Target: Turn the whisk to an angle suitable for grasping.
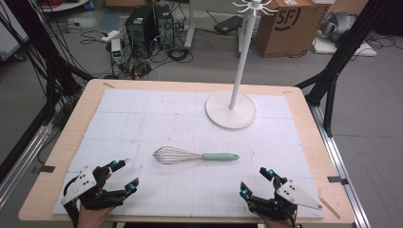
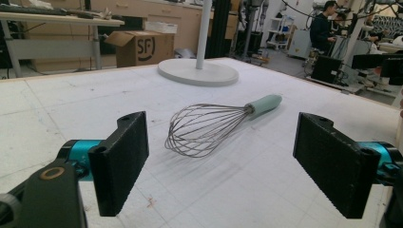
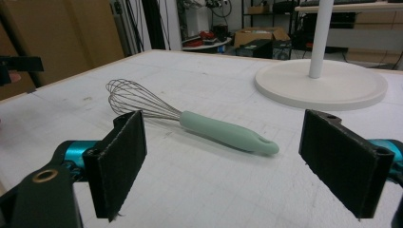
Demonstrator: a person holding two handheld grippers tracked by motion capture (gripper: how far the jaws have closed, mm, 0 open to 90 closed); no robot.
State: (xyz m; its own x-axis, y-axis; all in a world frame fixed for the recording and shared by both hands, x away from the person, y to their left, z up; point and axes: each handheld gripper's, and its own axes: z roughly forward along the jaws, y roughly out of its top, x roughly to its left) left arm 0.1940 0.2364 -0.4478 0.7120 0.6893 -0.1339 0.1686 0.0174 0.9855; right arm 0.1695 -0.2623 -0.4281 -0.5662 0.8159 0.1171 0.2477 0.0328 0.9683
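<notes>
Near edge: left gripper (image 1: 122, 176) and right gripper (image 1: 256, 182) both rest low with black textured jaws spread wide, nothing between them; the hands are cut off at the frame bottom. Mid-table lies the whisk (image 1: 195, 155), steel wire loops, smooth mint handle, flat on the white gridded mat (image 1: 142, 118). Beyond stands a white round-based stand (image 1: 231, 109), its top cropped.

Our two grippers, left gripper (image 1: 122, 176) and right gripper (image 1: 257, 183), are black with teal joints, rough pads and grey three-cornered plates.
</notes>
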